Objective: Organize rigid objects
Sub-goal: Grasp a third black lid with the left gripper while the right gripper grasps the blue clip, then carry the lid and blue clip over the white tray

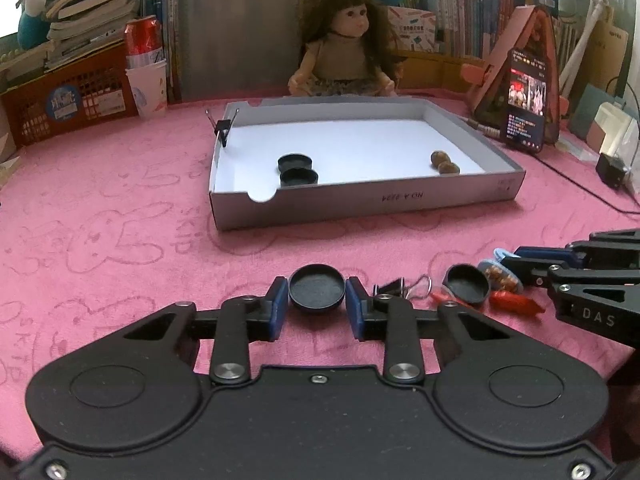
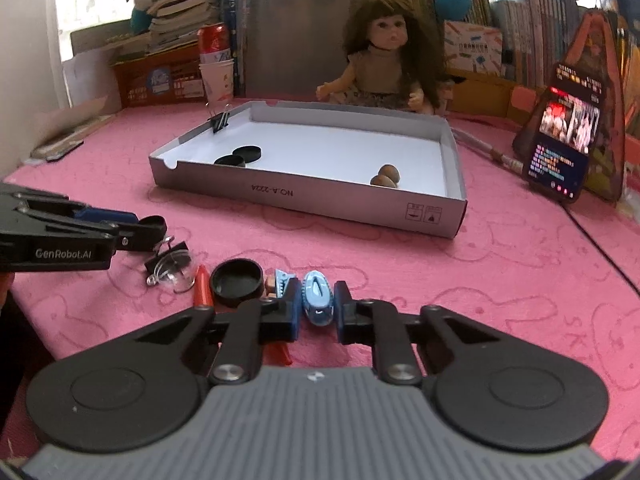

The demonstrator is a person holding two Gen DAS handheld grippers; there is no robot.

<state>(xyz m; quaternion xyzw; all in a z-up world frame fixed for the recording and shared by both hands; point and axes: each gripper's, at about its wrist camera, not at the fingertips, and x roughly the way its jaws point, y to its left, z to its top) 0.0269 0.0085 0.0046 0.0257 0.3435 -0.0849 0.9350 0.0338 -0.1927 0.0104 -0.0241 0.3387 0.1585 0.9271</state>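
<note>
Straddling a black cap (image 1: 316, 289), the left gripper (image 1: 316, 304) has its blue-padded fingers (image 1: 280, 300) at either side of it, seemingly touching, on the pink surface (image 1: 120, 240). To the right, the right gripper (image 2: 317, 312) brackets a light-blue clip (image 2: 317, 298) with its fingers spread and small gaps on both sides. Between the two grippers lie a second black cap (image 2: 236, 282), a black binder clip (image 2: 170, 260) and a red piece (image 2: 203, 290). Farther back, a shallow white box (image 1: 360, 204) holds two more black caps (image 1: 297, 169) at its left and two brown nuts (image 1: 444, 162) at its right, with a binder clip (image 1: 222, 128) on its far-left wall. A doll (image 1: 348, 40) sits behind the box.
</note>
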